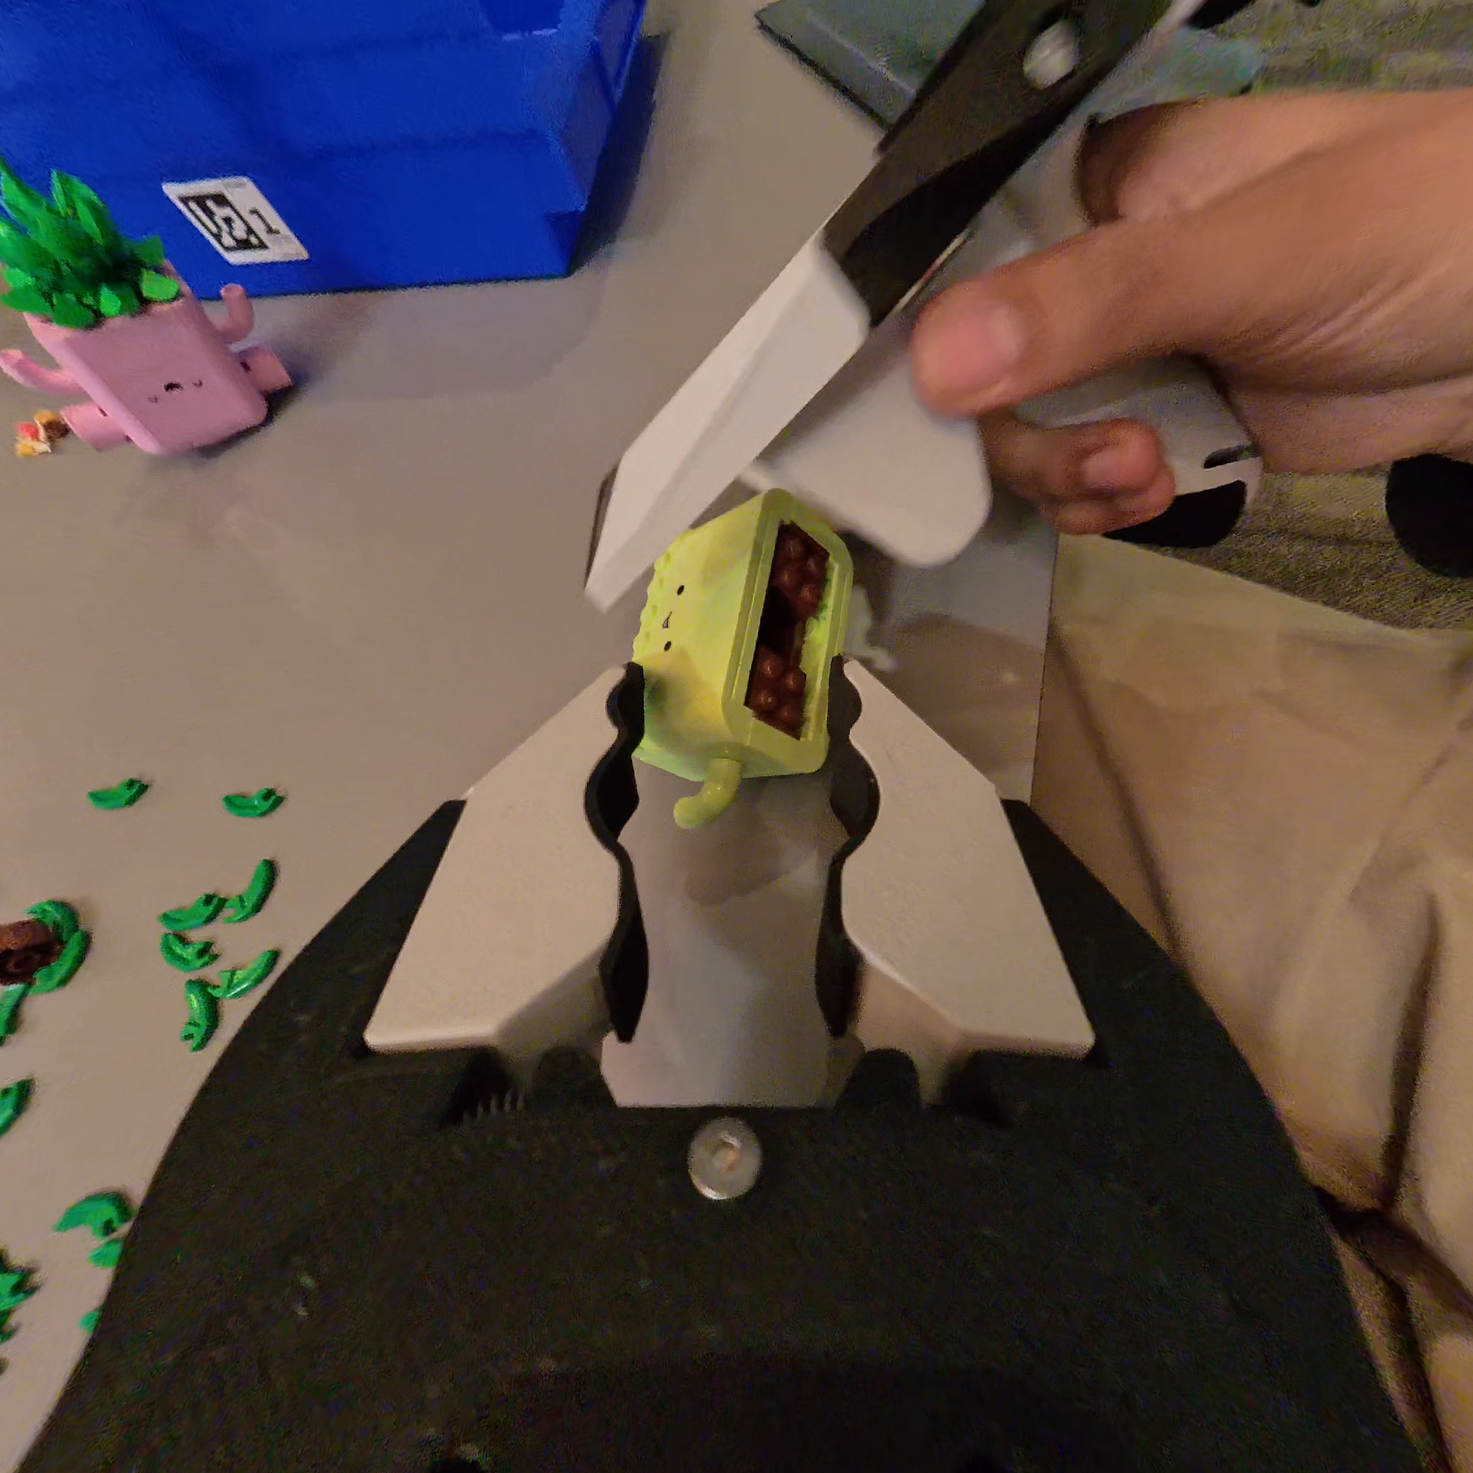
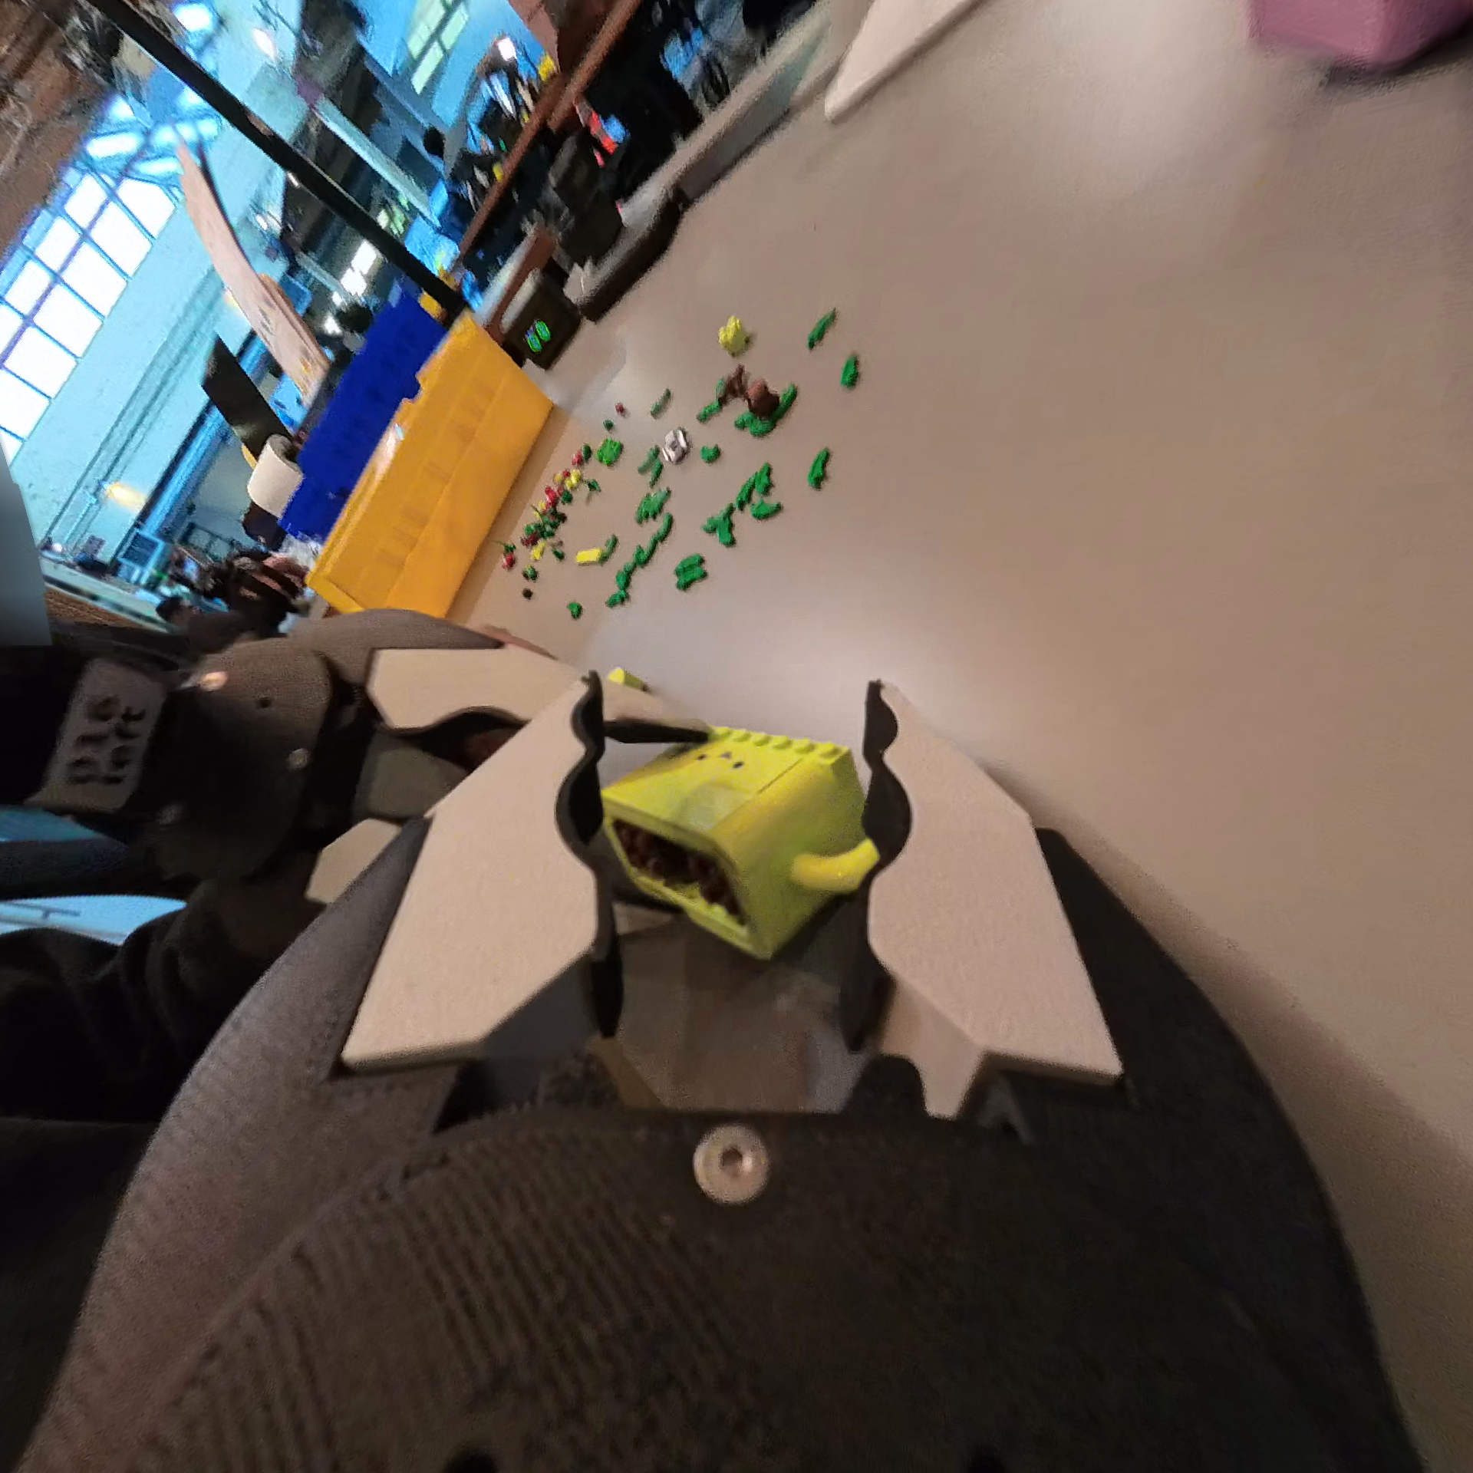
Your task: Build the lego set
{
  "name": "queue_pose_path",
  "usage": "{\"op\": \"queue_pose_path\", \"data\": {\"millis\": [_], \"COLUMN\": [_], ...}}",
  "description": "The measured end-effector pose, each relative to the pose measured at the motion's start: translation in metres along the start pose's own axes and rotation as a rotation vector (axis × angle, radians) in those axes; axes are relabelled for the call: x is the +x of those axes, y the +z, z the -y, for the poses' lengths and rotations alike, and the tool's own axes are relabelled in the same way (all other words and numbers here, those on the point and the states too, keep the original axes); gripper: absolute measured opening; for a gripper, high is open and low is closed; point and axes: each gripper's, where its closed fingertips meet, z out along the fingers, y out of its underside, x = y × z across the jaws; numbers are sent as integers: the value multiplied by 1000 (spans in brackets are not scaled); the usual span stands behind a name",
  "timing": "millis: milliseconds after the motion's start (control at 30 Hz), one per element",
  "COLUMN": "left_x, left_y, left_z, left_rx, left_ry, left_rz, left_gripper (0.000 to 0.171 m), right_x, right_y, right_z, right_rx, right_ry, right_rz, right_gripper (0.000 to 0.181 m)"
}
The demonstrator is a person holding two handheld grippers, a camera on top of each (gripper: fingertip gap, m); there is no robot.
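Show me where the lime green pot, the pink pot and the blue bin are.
lime green pot (image 1: 701, 677): left wrist view, on its face side.
pink pot (image 1: 159, 375): left wrist view, on its front wall.
blue bin (image 1: 359, 119): left wrist view, on its side wall.

Loose green leaf pieces (image 1: 215, 948) crowd the near-left worktop (image 1: 414, 494), with a pink planter figure (image 1: 135, 359) and blue bin (image 1: 319, 119) blocking the far left. Bare worktop lies open between them. On the right, the other gripper's fingers (image 1: 717, 478) close off the lime pot (image 1: 741, 661) from above.
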Motion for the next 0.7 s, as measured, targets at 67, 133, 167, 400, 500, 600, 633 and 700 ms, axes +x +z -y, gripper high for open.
{"op": "queue_pose_path", "data": {"millis": [67, 133, 167, 400, 500, 600, 633, 700], "left_x": [-5, -13, -17, -42, -35, -25, -17, -5], "left_y": [1, 1, 0, -5, -8, -12, -13, -15], "left_z": [0, 0, 1, -2, -2, 0, 2, 2], "left_rx": [3, 14, 30, 90, 84, 91, 98, 88], "left_ry": [-62, -138, -184, -482, -552, -588, -590, -613], "left_rz": [-15, -21, -27, -91, -181, -267, -316, -388], "left_gripper": [46, 45, 42, 23, 32, 38, 42, 38], "right_x": [-2, -1, -1, -7, -8, -14, -14, -13], "right_y": [-17, -34, -42, -30, -14, -5, -4, -4], "right_z": [15, 25, 28, -27, -50, -51, -47, -40], "right_rx": [75, 125, 138, -100, -182, -165, -143, -105], "right_ry": [-42, -107, -144, -263, -237, -222, -220, -219], "right_rz": [-14, -77, -114, -194, -153, -96, -89, -78], "right_gripper": [66, 66, 65, 47, 47, 50, 52, 60]}}
